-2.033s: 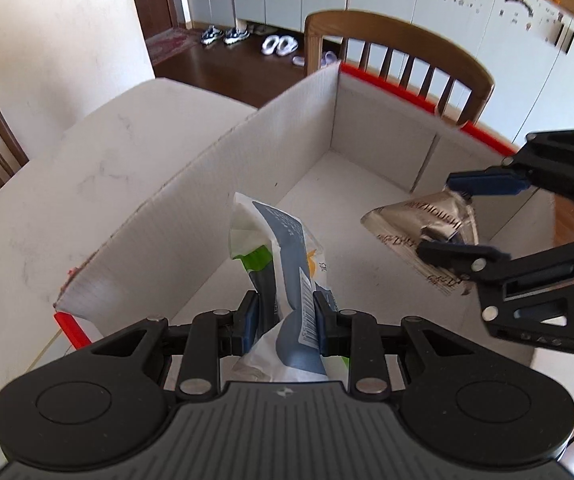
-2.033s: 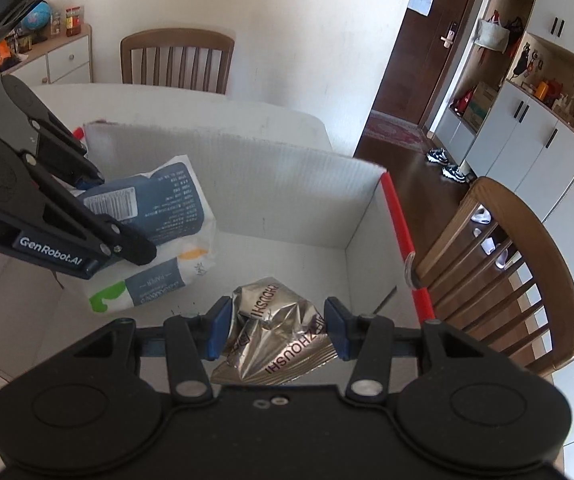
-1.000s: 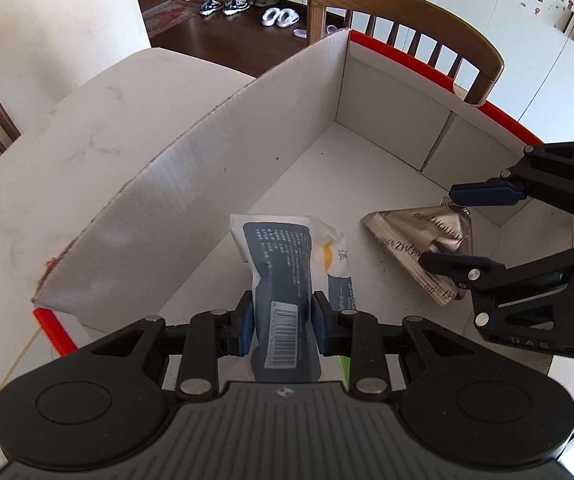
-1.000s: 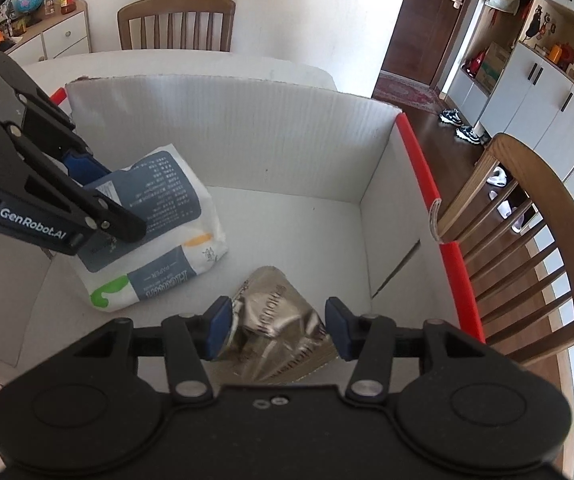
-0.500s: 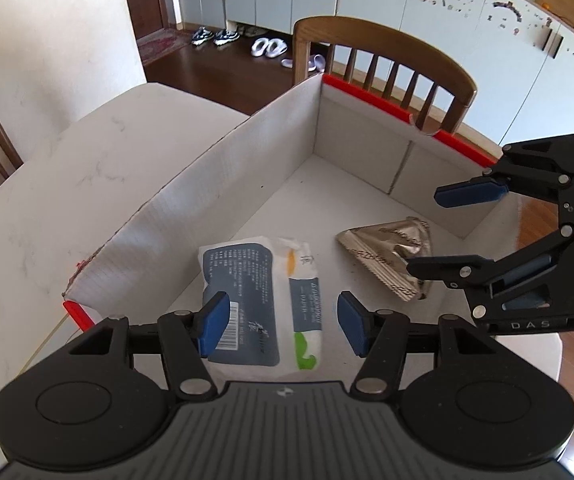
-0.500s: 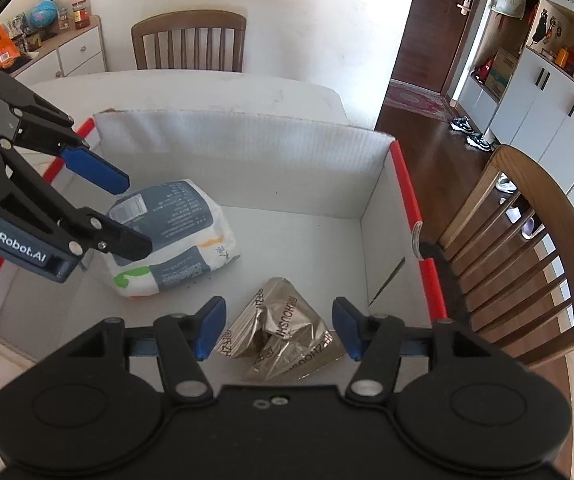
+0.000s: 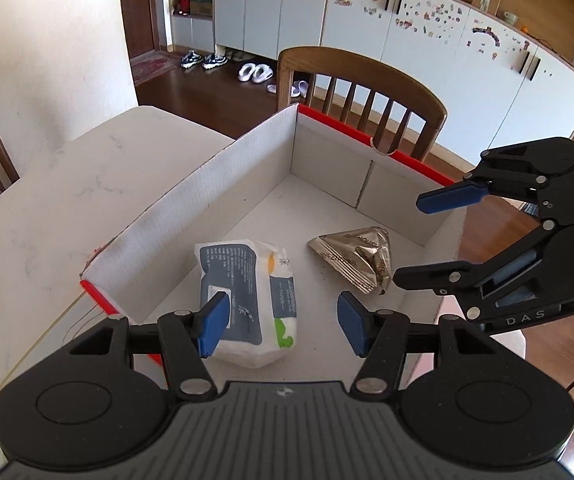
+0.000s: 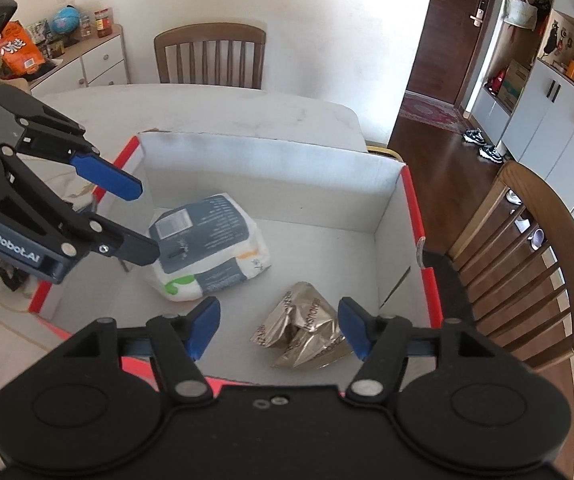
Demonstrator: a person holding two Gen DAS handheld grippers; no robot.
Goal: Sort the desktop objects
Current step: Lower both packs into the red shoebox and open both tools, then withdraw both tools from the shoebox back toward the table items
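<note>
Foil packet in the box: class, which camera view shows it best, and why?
The left wrist view. There the foil packet lies whole and unblocked on the floor of the box, print readable. In the right wrist view the packet sits low in the picture, and the open right gripper cuts off its near edge.

The left gripper [image 7: 283, 326] is a matte black plastic frame with two round discs at its base, silver pivot screws and blue pads on its fingers [image 7: 213, 322]; white "GenRobot.AI" lettering marks its side at 9 o'clock in the right wrist view. The right gripper [image 8: 279, 328] matches it, with "DAS" on its flank.
</note>
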